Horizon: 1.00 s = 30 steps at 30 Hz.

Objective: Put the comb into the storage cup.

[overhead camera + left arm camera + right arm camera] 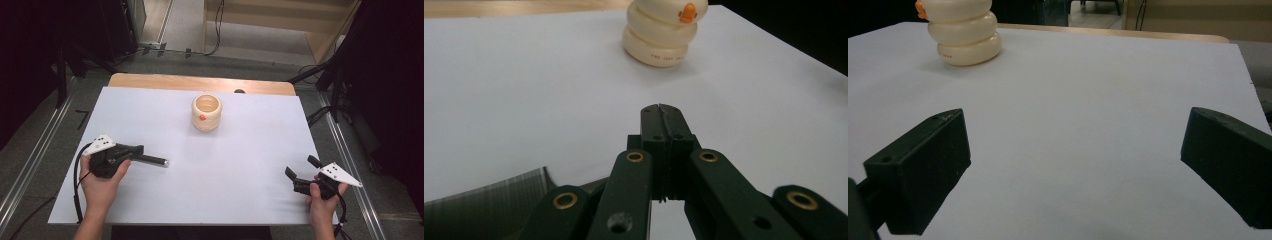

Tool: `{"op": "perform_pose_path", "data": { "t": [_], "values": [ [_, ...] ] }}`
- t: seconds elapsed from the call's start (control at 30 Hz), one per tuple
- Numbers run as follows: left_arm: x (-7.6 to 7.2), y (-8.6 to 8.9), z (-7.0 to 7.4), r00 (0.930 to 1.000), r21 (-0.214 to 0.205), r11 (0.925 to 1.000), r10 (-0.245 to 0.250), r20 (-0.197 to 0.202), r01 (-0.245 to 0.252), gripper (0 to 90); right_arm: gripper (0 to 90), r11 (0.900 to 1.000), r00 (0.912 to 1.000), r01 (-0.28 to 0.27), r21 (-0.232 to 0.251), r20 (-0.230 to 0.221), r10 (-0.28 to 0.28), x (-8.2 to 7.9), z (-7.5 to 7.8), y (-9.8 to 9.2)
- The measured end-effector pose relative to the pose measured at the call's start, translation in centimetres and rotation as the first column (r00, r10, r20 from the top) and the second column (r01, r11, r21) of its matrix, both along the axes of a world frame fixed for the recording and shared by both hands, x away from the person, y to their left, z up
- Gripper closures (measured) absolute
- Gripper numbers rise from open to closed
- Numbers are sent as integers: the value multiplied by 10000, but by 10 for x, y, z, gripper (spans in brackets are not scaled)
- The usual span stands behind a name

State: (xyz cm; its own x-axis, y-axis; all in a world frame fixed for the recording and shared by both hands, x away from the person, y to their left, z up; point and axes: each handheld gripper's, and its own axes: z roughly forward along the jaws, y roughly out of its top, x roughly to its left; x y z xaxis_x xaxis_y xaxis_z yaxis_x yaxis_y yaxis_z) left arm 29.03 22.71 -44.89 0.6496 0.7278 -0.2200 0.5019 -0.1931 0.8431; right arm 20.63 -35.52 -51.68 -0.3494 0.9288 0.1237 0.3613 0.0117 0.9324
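Left gripper (162, 162) sits near-left of the cream ringed cup (206, 112), jaws pressed together on nothing; cup stands upright toward the far middle of the white sheet (235, 165); right gripper (301, 169) near-right of cup, jaws spread.

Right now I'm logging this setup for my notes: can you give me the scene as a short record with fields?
surface: white sheet on a wooden table
object: cream ribbed cup, upright, orange mark on its side, far centre of the sheet
left gripper: jaws shut, nothing between them, pointing along the sheet
right gripper: jaws open, nothing between them
contact: neither gripper touches the cup
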Motion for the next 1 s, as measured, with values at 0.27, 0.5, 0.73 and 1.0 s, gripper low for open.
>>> {"op": "perform_pose_path", "data": {
  "t": [0.27,0.5,0.73,1.0],
  "values": [
    [18,-25,-8,9967,-73,9991,-413,-692,409,897,0,10000,9999,-59,3,111,58,-1,0,1],
    [32,-44,-16,9887,327,9993,-131,-1493,182,898,0,9997,9999,-36,224,118,34,-1,0,-1],
    [38,-54,-22,9812,997,9945,-137,-1926,334,898,0,9993,9998,-173,332,138,168,0,0,-3],
    [38,-69,-33,9749,1709,9838,-154,-2219,544,898,0,9994,9995,-290,199,130,287,1,0,-2]
  ]
}}
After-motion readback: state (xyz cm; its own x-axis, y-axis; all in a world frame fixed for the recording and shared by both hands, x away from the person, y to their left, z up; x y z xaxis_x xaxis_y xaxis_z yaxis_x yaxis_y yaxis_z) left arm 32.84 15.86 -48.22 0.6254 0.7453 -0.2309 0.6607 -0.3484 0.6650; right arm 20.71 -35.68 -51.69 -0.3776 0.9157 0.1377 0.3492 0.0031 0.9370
